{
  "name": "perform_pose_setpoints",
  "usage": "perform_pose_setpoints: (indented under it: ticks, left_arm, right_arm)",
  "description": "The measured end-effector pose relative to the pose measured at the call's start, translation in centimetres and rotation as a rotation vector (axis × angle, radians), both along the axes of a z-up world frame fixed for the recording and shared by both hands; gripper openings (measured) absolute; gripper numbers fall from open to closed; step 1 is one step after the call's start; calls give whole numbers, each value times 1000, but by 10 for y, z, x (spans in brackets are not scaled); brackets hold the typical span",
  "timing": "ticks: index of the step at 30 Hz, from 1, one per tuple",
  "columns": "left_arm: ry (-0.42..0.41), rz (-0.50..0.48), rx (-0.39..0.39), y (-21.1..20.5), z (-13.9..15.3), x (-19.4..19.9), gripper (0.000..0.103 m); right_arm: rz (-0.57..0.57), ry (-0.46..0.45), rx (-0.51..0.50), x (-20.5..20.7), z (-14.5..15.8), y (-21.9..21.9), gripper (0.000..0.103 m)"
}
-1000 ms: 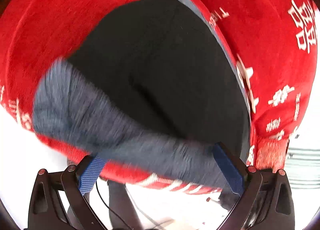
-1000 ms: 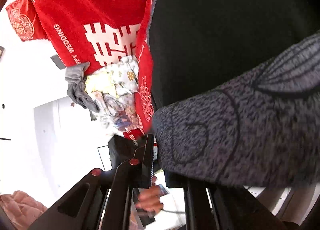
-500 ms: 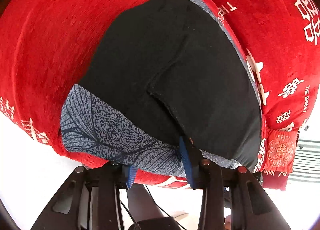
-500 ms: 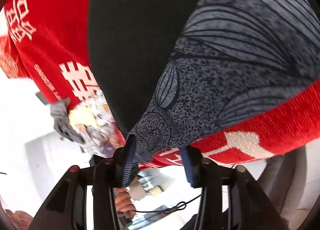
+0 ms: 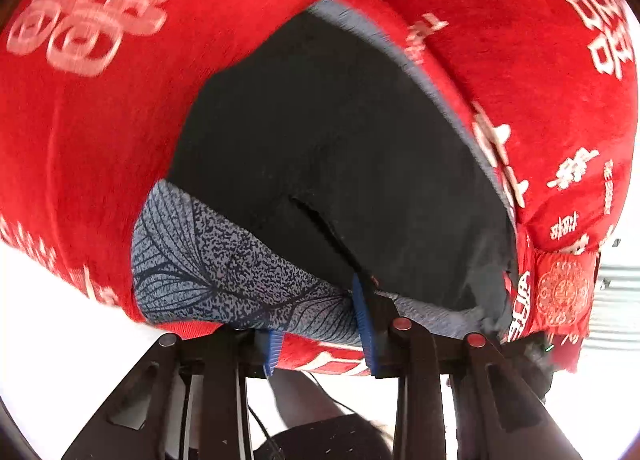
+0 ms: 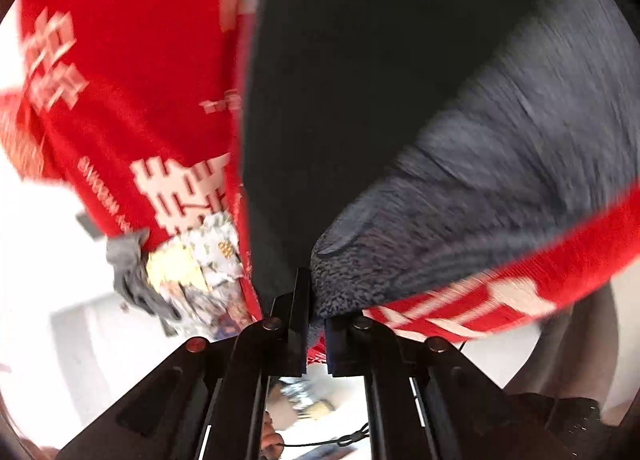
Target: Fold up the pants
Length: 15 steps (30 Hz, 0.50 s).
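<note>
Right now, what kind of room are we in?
Probably a home, maybe a bedroom, though little of the room shows. The pants lie on a red blanket with wedding writing, a heap of patterned cloth sits at its edge, and a pale wall is behind.

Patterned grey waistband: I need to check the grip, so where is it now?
In the left wrist view the waistband runs along the pants' near edge on the red cloth, between the left gripper's fingers.
</note>
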<state>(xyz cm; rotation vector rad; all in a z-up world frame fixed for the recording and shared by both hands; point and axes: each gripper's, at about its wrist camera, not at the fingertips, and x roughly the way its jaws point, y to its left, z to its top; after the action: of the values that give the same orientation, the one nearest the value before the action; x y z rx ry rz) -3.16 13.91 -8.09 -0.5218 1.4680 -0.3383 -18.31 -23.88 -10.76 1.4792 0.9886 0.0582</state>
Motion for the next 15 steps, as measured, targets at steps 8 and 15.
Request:
perform_pose_setpoints:
  ticks: [8, 15]
  left_arm:
    - [-232, -8, 37, -41, 65, 80, 43]
    - [-281, 107, 227, -67, 26, 179, 85]
  right_arm:
    - [220, -113, -168, 113, 80, -48, 7]
    - [381, -47, -235, 223, 54, -85, 10]
